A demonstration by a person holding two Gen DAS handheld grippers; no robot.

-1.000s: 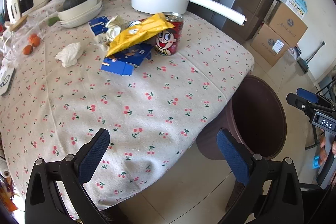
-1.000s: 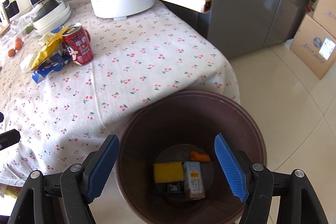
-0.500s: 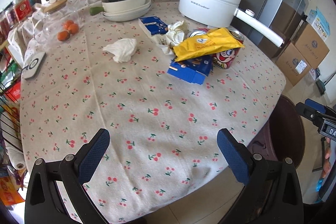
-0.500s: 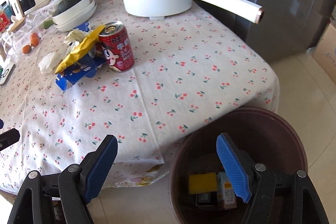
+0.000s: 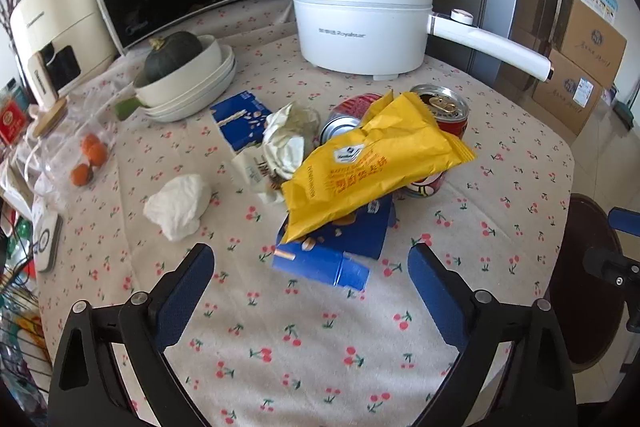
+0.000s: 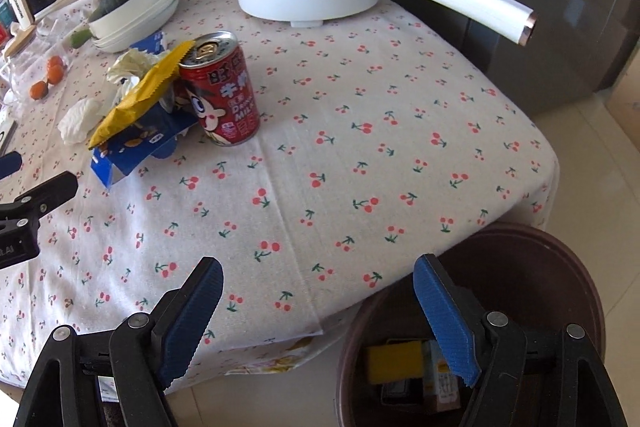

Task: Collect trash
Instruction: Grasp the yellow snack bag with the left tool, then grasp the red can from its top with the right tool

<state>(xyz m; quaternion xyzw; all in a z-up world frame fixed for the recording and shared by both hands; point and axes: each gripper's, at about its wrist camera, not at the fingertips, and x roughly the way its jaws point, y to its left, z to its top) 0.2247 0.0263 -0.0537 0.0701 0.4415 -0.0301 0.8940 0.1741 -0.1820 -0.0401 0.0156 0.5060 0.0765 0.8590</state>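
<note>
Left gripper (image 5: 312,281) poised over the near part of the table (image 5: 304,347), jaws spread wide after just closing a little, nothing between the pads, only cherry-print cloth. Directly ahead, just past the fingertips, a flattened blue carton (image 5: 332,247) with one open end pointing at the near edge. Resting on top of it, tilted, a yellow snack bag (image 5: 372,167), its upper end leaning against an upright red milk can (image 5: 440,115). Behind the bag, a second can lying on its side (image 5: 340,125), a crumpled wrapper wad (image 5: 286,141), and another blue packet (image 5: 242,117) flat on the cloth. To the left of the pile and apart from it, a white crumpled tissue (image 5: 180,205).

Toward the far edge, a white electric pot (image 5: 360,15), its long handle jutting out past the right edge of the table. Stacked white bowls with a dark green squash (image 5: 174,53) toward the far left; small oranges in a clear bag (image 5: 86,159) near the left edge.

Right gripper (image 6: 316,323) hanging above the table's near right corner, jaws well apart after opening slightly, empty. Wide bare cloth between it and the red can. Below that corner, on the floor, a brown bin (image 6: 520,267), its rim tucked close under the hanging cloth, holding a yellow sponge (image 6: 394,361) and small cartons. Pale tiled floor open to the right of the bin.
</note>
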